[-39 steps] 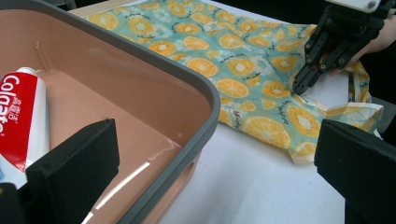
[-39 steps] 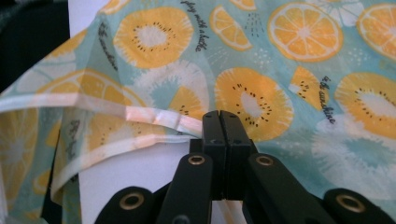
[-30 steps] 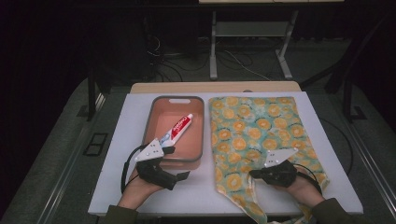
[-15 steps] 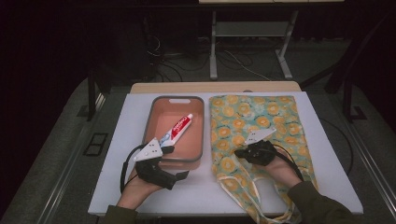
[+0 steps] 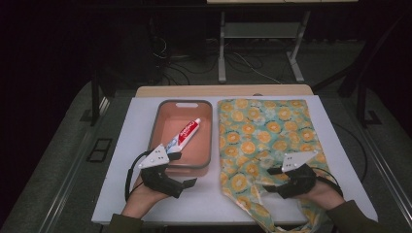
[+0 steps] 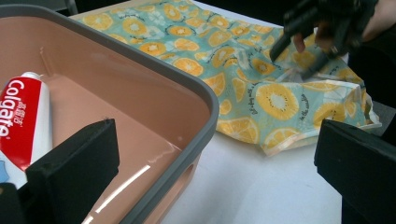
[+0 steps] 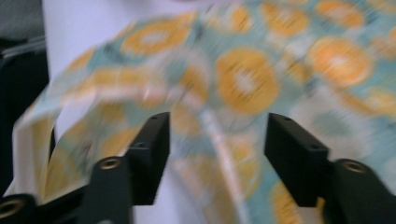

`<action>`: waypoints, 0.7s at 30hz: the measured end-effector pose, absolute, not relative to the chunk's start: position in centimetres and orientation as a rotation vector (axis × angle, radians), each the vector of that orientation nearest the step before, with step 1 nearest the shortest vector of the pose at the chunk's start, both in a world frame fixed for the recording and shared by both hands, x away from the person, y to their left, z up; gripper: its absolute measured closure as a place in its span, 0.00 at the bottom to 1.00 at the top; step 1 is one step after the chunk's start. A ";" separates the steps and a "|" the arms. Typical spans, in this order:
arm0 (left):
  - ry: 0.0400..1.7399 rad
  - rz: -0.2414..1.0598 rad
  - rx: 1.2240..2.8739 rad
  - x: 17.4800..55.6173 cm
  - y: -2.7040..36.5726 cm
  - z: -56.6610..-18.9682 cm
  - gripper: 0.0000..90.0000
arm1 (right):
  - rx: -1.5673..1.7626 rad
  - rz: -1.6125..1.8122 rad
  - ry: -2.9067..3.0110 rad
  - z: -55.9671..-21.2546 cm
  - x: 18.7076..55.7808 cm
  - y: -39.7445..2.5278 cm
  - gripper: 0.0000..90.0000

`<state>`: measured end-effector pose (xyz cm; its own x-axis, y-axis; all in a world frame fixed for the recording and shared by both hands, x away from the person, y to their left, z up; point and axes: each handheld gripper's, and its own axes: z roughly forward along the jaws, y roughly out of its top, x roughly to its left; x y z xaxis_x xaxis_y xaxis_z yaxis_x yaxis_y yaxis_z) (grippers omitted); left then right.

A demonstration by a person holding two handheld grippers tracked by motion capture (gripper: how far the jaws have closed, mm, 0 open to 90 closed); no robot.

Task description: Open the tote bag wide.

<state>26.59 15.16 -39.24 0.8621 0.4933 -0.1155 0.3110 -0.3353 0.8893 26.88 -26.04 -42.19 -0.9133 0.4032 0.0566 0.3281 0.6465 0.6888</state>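
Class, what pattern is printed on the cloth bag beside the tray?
Orange slices on a pale teal ground cover the cloth bag, clearest in the high view.

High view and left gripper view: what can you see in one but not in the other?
The high view alone takes in the white table, the floor and cables behind it, and the left gripper from outside, jaws open. The left gripper view alone lets you read Colgate on the toothpaste and gives a close look at the tray's grey rim. Both share the tray, the toothpaste, the orange-print bag and the right gripper over it.
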 end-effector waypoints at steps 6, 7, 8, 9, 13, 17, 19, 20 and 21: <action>0.595 0.208 1.943 26.5 15.2 -39.2 0.00 | 0.502 1.009 2.820 -44.0 26.2 -24.1 0.33; 0.595 0.208 1.944 26.5 15.2 -39.2 0.00 | 0.489 0.971 2.830 -44.5 26.2 -23.5 0.42; 0.595 0.208 1.943 26.6 15.2 -39.3 0.00 | 0.489 0.971 2.830 -44.5 26.2 -23.5 0.42; 0.597 0.207 1.941 26.6 15.2 -39.3 0.00 | 0.496 0.992 2.828 -44.4 26.3 -23.4 0.54; 0.595 0.205 1.944 26.6 15.1 -39.3 0.00 | 0.520 1.027 2.814 -44.5 26.5 -23.5 0.76; 0.592 0.204 1.947 26.5 15.0 -39.3 0.00 | 0.525 1.031 2.798 -44.5 26.7 -23.6 0.99; 0.592 0.205 1.945 26.6 15.0 -39.3 0.00 | 0.563 1.044 2.805 -44.5 26.8 -23.5 0.99; 0.592 0.204 1.943 26.6 15.1 -39.3 0.00 | 0.567 1.055 2.799 -44.4 26.9 -23.5 0.99; 0.593 0.204 1.943 26.6 15.1 -39.3 0.00 | 0.581 1.063 2.792 -44.3 27.0 -23.3 0.99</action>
